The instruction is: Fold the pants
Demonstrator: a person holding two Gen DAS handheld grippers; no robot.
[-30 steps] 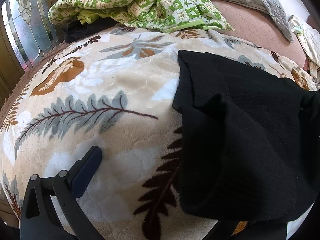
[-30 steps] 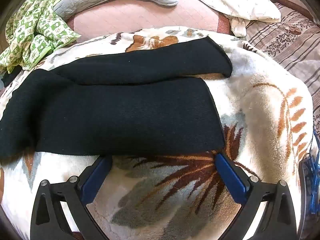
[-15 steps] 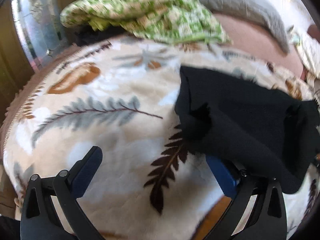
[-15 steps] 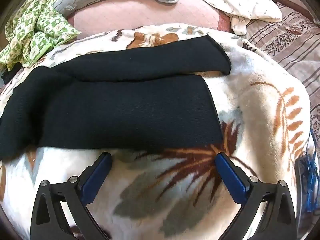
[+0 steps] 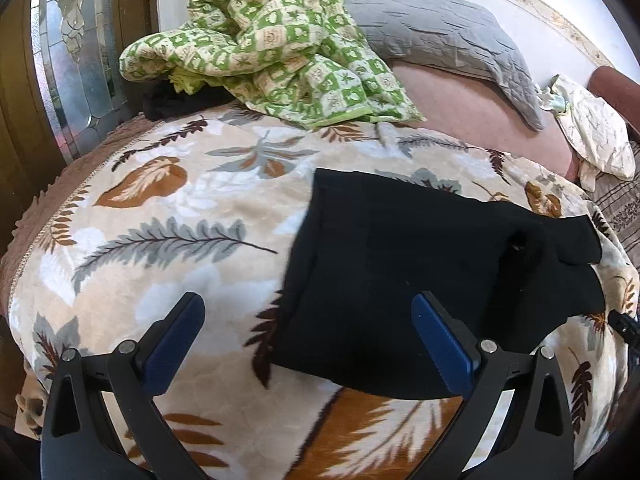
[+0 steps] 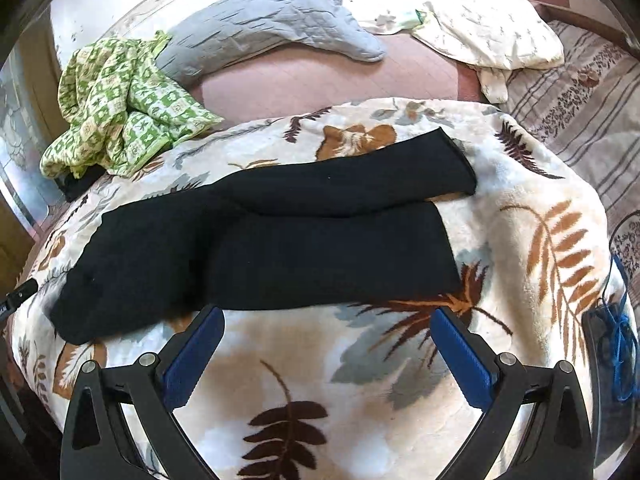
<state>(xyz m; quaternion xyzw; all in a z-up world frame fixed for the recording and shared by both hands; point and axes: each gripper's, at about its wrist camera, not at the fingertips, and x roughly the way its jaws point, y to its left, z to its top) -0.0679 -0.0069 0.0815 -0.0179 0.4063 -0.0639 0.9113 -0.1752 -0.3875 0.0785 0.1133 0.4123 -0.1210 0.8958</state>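
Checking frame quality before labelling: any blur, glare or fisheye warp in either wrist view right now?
Left wrist view: sharp, no motion blur; the leaf-print blanket bulges from fisheye warp; the black pants show almost no fold detail. Right wrist view: sharp too; bright wash on the white pillow; dark vignette in the corners; edges curve strongly.

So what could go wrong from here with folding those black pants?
Three things, perhaps. The pants lie on a soft, plush blanket, so a claw closing on the cloth might pinch the blanket too. The two legs are splayed apart at the ankle end, so a fold could come out crooked. Both the left claw and the right claw are open and hold nothing, so a shallow grab may slip off the edge.
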